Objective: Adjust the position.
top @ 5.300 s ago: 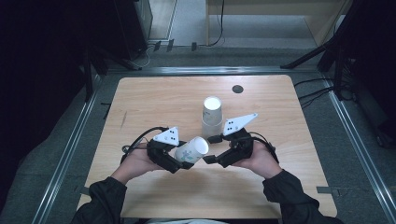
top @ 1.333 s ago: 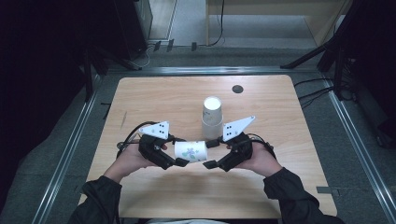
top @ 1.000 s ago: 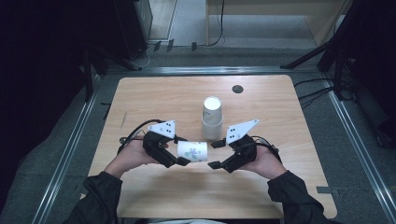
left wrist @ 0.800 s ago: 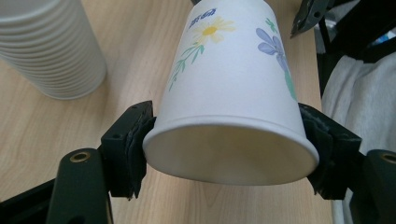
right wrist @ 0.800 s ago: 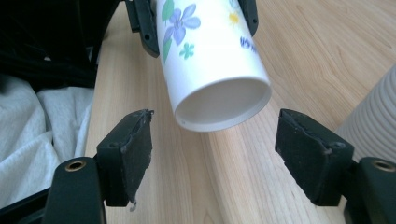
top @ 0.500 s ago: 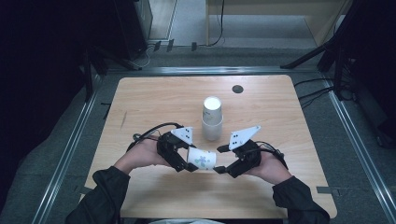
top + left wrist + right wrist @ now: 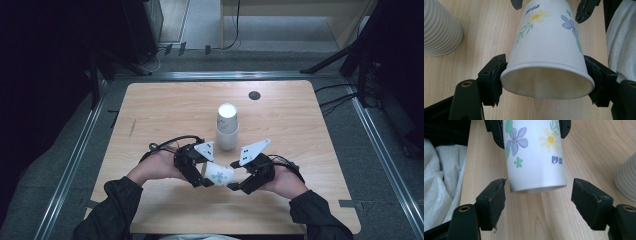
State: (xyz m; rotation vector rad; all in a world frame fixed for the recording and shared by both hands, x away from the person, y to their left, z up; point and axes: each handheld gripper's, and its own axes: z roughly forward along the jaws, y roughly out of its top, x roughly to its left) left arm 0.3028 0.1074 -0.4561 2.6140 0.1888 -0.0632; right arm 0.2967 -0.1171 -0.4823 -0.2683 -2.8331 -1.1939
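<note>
Cup [image 7: 549, 50] clamped at its rim by left gripper [image 7: 204, 176]; right gripper [image 7: 239, 184] stands apart at its base — keep level, close gently to avoid crushing.

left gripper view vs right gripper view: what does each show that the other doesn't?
Left gripper view: the flowered cup's open mouth, with the left gripper clamped on its rim. Right gripper view: the cup's closed base, with the right gripper open and its pads clear of the cup. Both: the flower print, the ribbed white cup, the wooden table.
</note>
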